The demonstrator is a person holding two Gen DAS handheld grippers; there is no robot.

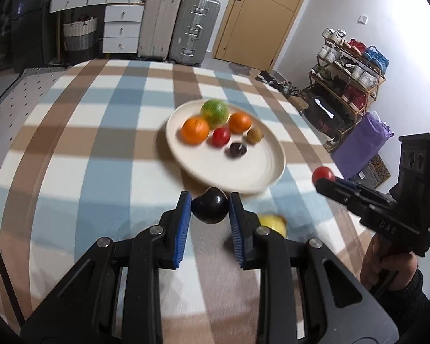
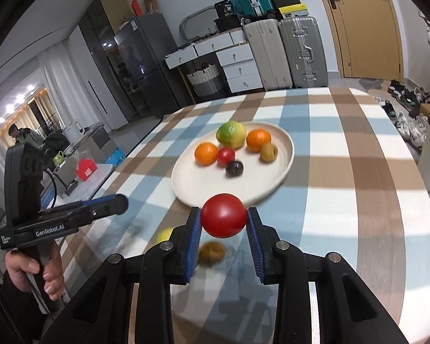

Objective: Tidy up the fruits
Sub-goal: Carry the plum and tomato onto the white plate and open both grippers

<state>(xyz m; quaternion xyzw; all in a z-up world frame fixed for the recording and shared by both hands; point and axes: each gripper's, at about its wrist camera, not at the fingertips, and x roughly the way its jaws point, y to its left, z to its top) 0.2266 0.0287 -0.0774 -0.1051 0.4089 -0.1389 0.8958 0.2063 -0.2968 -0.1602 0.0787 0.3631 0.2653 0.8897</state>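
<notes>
Just off the plate's [image 1: 268, 172] near rim, left gripper [image 1: 210, 210] pinches a dark plum [image 1: 209, 209], right gripper [image 2: 223, 218] squeezes a red tomato [image 2: 223, 215], both above the checkered tabletop [image 1: 100, 143].

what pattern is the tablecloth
Checked tablecloth in blue, brown and white, clearest in the right wrist view.

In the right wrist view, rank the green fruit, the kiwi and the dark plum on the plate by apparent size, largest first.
1. green fruit
2. kiwi and dark plum: they look about alike, and the blur leaves their order unsure.
</notes>
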